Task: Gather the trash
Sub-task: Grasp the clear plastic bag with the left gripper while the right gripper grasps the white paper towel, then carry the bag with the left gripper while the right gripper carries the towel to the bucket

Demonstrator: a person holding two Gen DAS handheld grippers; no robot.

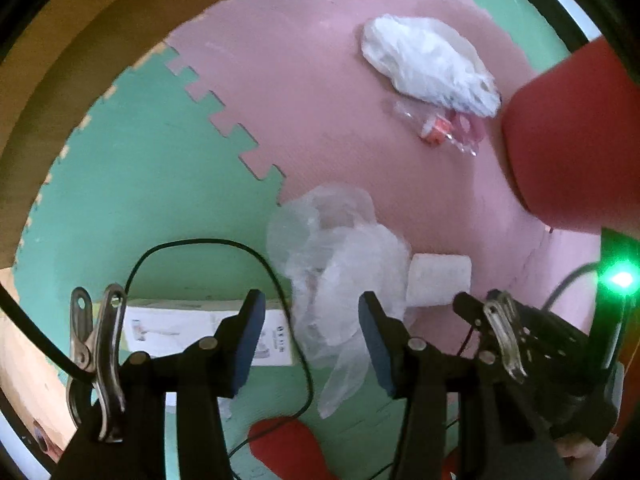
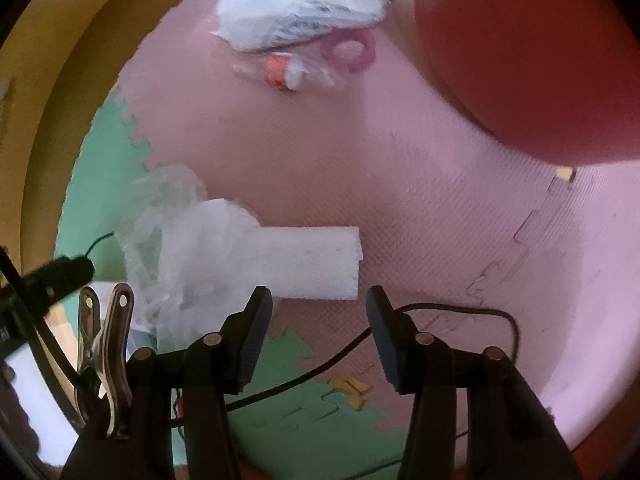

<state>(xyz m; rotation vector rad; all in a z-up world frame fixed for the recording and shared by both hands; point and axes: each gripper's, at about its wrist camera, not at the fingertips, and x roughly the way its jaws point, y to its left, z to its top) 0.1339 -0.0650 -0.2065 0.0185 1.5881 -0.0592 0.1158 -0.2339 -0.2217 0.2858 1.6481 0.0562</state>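
Left wrist view: clear bag (image 1: 336,276) lies crumpled on the floor mat, straddling the seam between green tile (image 1: 132,184) and pink tile (image 1: 320,92). It sits just ahead of the left gripper (image 1: 312,332), whose jaws stand apart with nothing between them. Bag is thin, translucent, wrinkled, one tail trailing back toward the jaws. White foam block (image 1: 438,280) touches the bag's right edge. Flat paper box (image 1: 200,330) lies left of the bag, partly hidden behind the left finger. Farther out on pink: white bag (image 1: 428,64), bunched and opaque, with a small clear wrapper (image 1: 444,130) holding orange and pink bits just beside it. Red cushion (image 1: 572,140) fills the right edge. Right gripper body shows at lower right with a green LED lit.

Right wrist view: right gripper (image 2: 320,324) hangs over pink tile (image 2: 440,220), jaws apart, empty. Foam block (image 2: 308,264) sits just ahead of them, left end buried in the clear bag (image 2: 180,248). White bag (image 2: 304,4) shows dark print here, not seen from the left. A pink ring (image 2: 354,54) is clearer beside the wrapper (image 2: 284,70). Red cushion (image 2: 528,52) is at upper right. Yellow seam tabs appear near the green tile (image 2: 312,412). Wood floor rims the mat in both views. Black cables cross each foreground.
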